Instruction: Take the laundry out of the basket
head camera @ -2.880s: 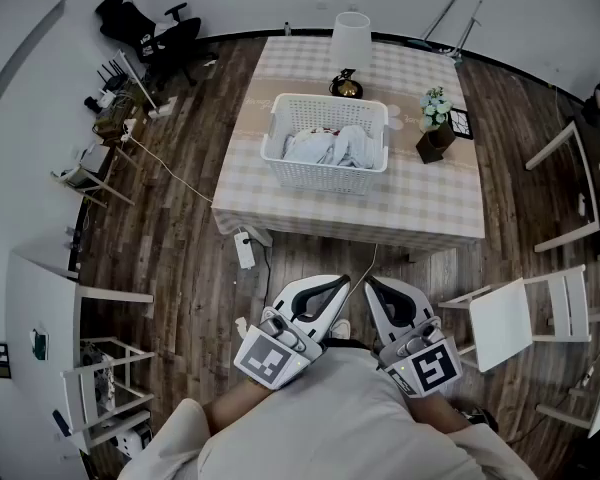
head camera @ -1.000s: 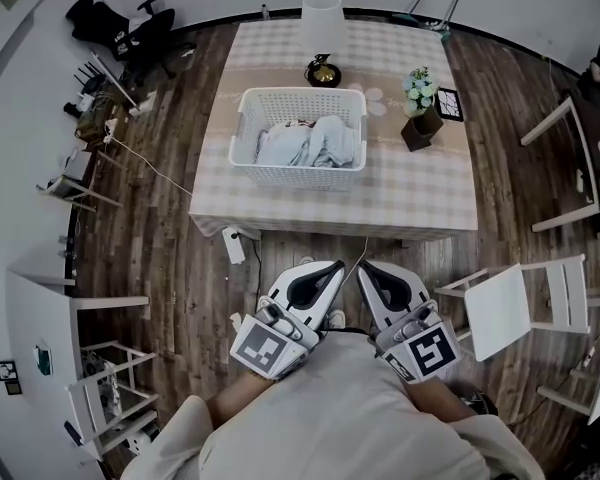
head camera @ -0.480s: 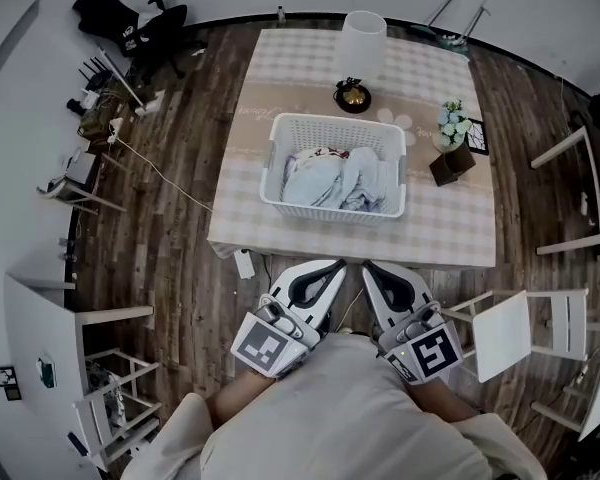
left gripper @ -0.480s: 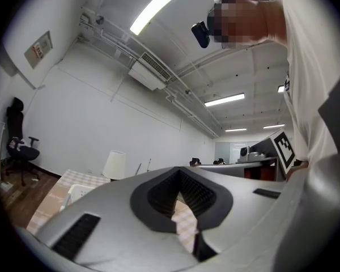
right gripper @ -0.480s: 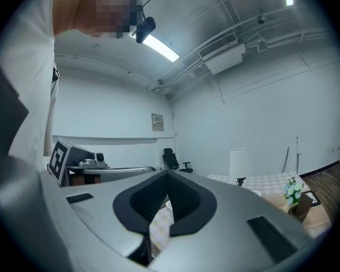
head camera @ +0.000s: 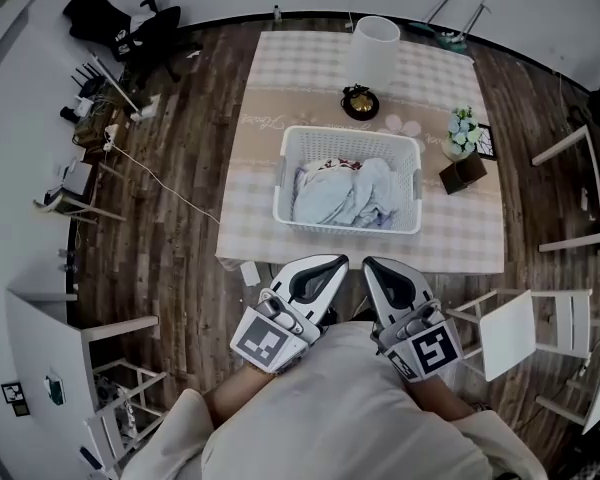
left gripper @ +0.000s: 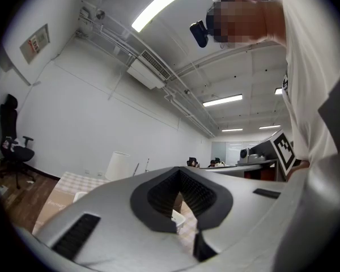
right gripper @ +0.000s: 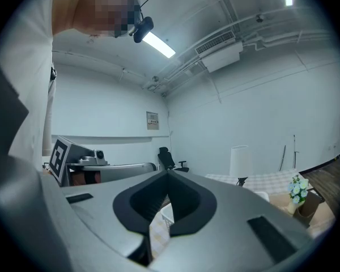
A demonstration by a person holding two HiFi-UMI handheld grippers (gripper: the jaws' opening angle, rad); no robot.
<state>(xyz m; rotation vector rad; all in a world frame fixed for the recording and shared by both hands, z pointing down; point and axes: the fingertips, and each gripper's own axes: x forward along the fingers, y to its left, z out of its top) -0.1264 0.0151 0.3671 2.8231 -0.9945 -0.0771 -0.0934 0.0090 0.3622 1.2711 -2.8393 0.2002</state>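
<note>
Tabletop (head camera: 460, 238): basket (head camera: 348, 226) w/ laundry (head camera: 345, 193) just ahead of 2 claws. L claw (head camera: 330, 264) & R claw (head camera: 378, 266) closed, empty. Best: reach fwd, open over cloth, pinch thick fold.

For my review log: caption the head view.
Both shut, left hand-held gripper and right hand-held gripper face white plastic lattice basket of pale crumpled laundry on checked-cloth table.
</note>
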